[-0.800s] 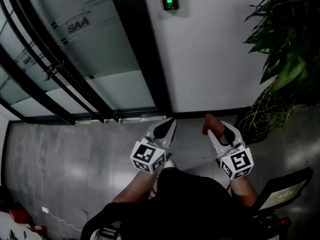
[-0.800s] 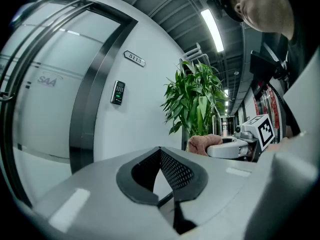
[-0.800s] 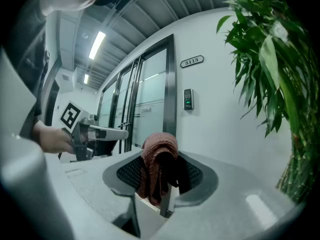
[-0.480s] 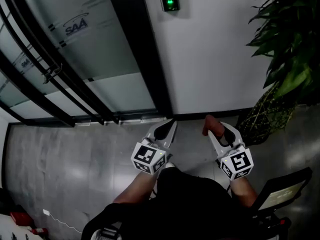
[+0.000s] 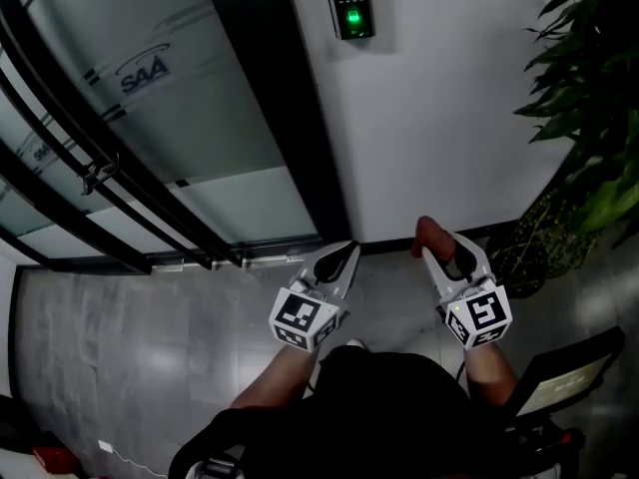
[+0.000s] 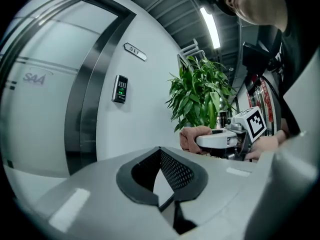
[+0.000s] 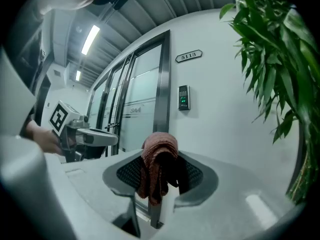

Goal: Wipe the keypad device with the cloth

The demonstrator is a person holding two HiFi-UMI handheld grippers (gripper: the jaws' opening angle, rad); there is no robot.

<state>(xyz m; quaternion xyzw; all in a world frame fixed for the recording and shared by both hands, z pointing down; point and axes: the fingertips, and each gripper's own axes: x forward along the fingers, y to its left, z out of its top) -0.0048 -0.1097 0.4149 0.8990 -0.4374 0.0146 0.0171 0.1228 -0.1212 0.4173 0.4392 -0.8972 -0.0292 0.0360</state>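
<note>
As the head view has tipped up and closed on the wall since 0.8 s ago, the keypad device (image 5: 351, 10) now sits lower in frame and shows whole, w/ its green light on. Both grippers have crept fwd and a bit right. I read that as the approach phase: no contact, wipe not yet begun.

The right gripper (image 5: 446, 253) has its fingers clamped on the cloth (image 5: 429, 239), a brownish wad bunched over the tips and hanging down btw them. The left gripper (image 5: 345, 251) is empty, fingers pressed together at the tips, held just left of the right one.

The keypad is up on the white wall (image 5: 439, 118), far from me and well apart from the cloth, slightly left of the right gripper's line. I judge the next move needs a long raise, cloth face fwd.

Surroundings:
- Dark door frame (image 5: 285, 98) just left of the keypad, glass door (image 5: 150, 108) beyond it.
- Room no. plate (image 7: 189, 56) above the keypad.
- Potted plant (image 5: 589, 118) at right. Its leaves reach toward the wall and could brush the right arm on the way up.
- Wall btw cloth and keypad looks bare.
- Dark object near right (image 5: 574, 382), can't ID it.
</note>
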